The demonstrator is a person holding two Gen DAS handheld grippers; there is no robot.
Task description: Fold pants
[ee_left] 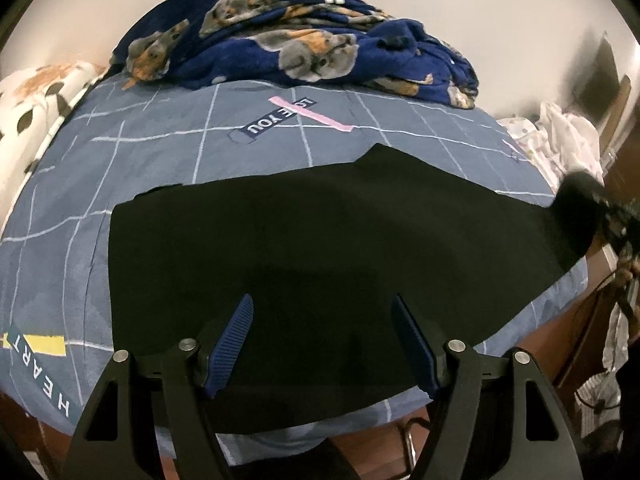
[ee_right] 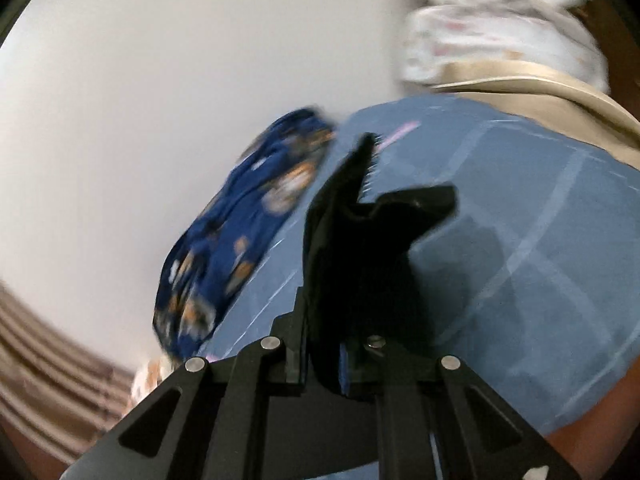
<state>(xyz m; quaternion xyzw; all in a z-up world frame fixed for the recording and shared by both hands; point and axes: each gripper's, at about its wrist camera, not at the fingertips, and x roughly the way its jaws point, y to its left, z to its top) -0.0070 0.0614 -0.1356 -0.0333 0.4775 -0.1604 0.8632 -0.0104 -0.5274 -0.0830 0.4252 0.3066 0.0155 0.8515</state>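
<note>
Your left tool [ee_left: 323,344] wide open over black pants [ee_left: 320,240] flat on bed [ee_left: 160,152]. Your right tool [ee_right: 340,312] pinches pants corner [ee_right: 360,248], lifted up.

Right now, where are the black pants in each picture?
Left wrist view: the black pants lie spread flat across the middle of the blue bed sheet.
Right wrist view: a bunched piece of the black pants is clamped in the right gripper, centre frame.
Shared landmark: the navy dog-print blanket.
</note>
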